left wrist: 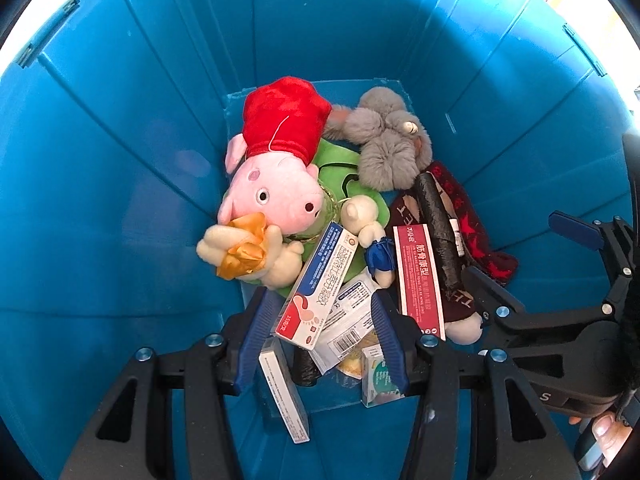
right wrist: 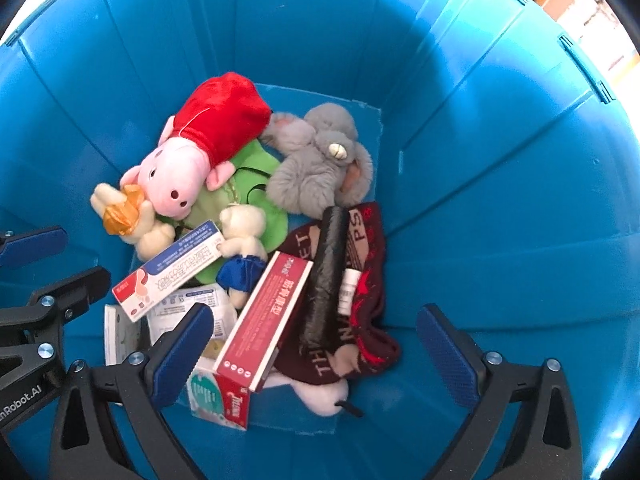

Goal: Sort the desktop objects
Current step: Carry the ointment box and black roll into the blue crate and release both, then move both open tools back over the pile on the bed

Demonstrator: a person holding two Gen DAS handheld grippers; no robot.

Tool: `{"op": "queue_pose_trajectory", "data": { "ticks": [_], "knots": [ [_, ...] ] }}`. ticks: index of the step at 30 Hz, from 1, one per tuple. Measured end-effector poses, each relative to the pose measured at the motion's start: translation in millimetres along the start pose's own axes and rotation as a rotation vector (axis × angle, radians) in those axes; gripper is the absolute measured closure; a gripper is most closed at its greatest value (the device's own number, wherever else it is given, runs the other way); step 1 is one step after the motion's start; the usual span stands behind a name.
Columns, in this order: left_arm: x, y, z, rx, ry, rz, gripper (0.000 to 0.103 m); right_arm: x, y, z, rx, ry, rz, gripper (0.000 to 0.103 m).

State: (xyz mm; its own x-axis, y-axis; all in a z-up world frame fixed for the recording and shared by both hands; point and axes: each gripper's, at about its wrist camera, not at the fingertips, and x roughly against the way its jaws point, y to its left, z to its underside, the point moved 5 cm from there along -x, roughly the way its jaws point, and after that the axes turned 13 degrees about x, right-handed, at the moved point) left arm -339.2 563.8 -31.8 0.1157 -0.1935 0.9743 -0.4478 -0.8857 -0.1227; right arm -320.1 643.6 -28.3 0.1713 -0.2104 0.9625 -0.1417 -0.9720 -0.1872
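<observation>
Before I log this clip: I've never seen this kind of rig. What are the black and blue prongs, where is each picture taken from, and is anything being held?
There is no robot here. A person carries a two-finger gripper in each hand, and each gripper has a wide-angle camera looking along its fingers. One picture comes from the left gripper, the other from the right gripper; each also glimpses the other at its edge. Both point down into a deep blue bin. On its floor lie soft toys, among them a pink pig in red and a grey plush, plus medicine-style boxes such as a red box, a black roll and a dark red knitted cloth. Both grippers stand open above the pile, the right wider, and neither holds anything.
</observation>
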Motion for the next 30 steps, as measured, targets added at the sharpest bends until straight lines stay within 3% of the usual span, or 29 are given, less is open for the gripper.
{"op": "queue_pose_trajectory", "data": {
  "ticks": [3,8,12,17,18,20,22,26,30],
  "knots": [
    [10,-2,-3,-0.007,-0.055,-0.007,0.053,3,0,-1,-0.004,-0.017,-0.007,0.0],
    [46,-1,-8,-0.007,-0.214,0.004,0.053,21,-6,-5,-0.022,-0.088,0.021,0.0],
    [94,4,0,-0.023,-0.33,0.042,0.052,47,-9,-11,-0.051,-0.2,-0.01,0.0],
    [170,23,27,-0.064,-0.547,0.068,0.052,94,6,-11,-0.06,-0.343,-0.038,0.0],
    [184,31,34,-0.053,-0.586,0.085,0.05,105,10,-11,-0.06,-0.378,-0.049,0.0],
    [206,52,49,-0.017,-0.653,0.131,0.036,126,22,-8,-0.058,-0.45,-0.074,0.0],
    [223,76,62,0.03,-0.724,0.161,0.035,147,38,-4,-0.056,-0.531,-0.089,0.0],
    [245,129,87,0.121,-0.869,0.115,0.034,180,78,0,-0.029,-0.659,-0.056,0.0],
    [247,193,110,0.221,-0.949,0.048,0.034,206,126,3,0.017,-0.76,-0.078,0.0]
  ]
}}
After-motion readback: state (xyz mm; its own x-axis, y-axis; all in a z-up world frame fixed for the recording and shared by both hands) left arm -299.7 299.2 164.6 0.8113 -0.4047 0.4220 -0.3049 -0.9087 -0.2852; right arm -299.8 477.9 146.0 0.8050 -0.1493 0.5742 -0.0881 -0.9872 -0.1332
